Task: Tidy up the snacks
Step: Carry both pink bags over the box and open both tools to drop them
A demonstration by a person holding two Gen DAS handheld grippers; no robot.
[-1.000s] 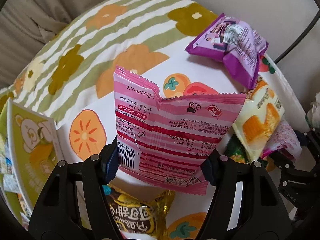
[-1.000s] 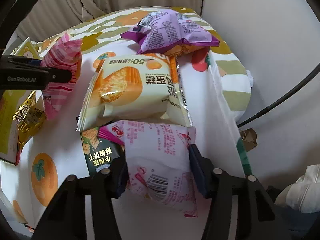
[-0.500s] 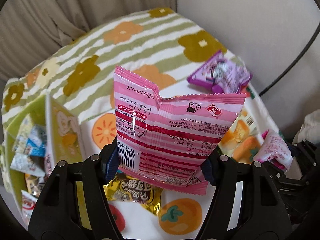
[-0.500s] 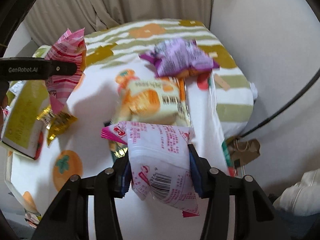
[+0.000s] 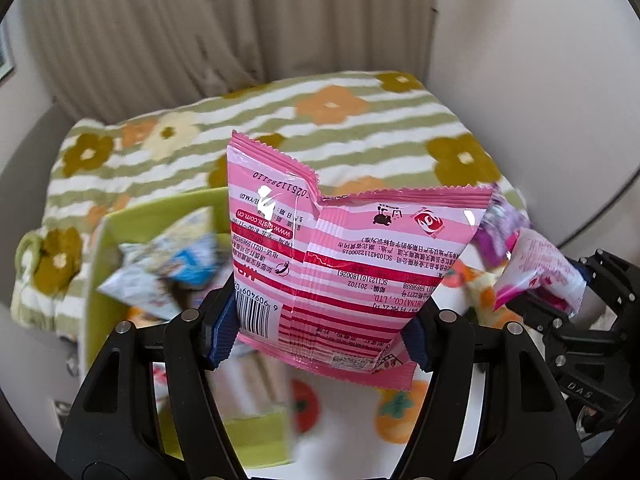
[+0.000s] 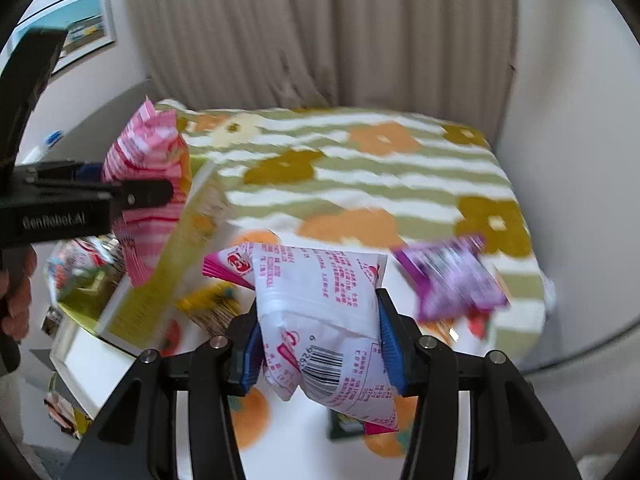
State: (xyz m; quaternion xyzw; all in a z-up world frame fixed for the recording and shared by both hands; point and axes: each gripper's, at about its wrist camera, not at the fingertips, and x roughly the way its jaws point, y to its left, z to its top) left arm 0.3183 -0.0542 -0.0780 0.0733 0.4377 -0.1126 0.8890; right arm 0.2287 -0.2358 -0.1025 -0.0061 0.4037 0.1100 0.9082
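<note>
Two packets are up in the air at once, one in each of your tongs. Your left tongs (image 5: 320, 332) are closed on the lower edge of the striped pink packet (image 5: 348, 264), which stands upright between the blue pads (image 5: 222, 332), its crimped top edge notched and folded. Your right tongs (image 6: 316, 344) are clamped across the waist of the white-and-pink pouch (image 6: 320, 312), squeezing it so the film puckers around the barcode.

Judging by the layout, you are mid-carry toward the green box (image 5: 96, 280), which sits just left of and below the striped packet and already holds a blue-and-white packet (image 5: 168, 264). The box walls look like thin printed card, open at the top.

The next move calls for bringing the striped packet over that opening, lowering it past the wall, then opening the left tongs; the pouch can follow. Both wrappers are slick, glossy film, soft and air-filled, so they will crumple and may slide rather than drop cleanly. Watch the thin wall, which could tip if the packet catches it.

Still out on the fruit-print cloth (image 6: 304, 440) over the tabletop: a purple packet (image 6: 452, 280), blurred, well to the right, and a gold one (image 6: 212, 304) beside the box. Behind lies a striped, fuzzy flowered blanket (image 5: 360, 128).
</note>
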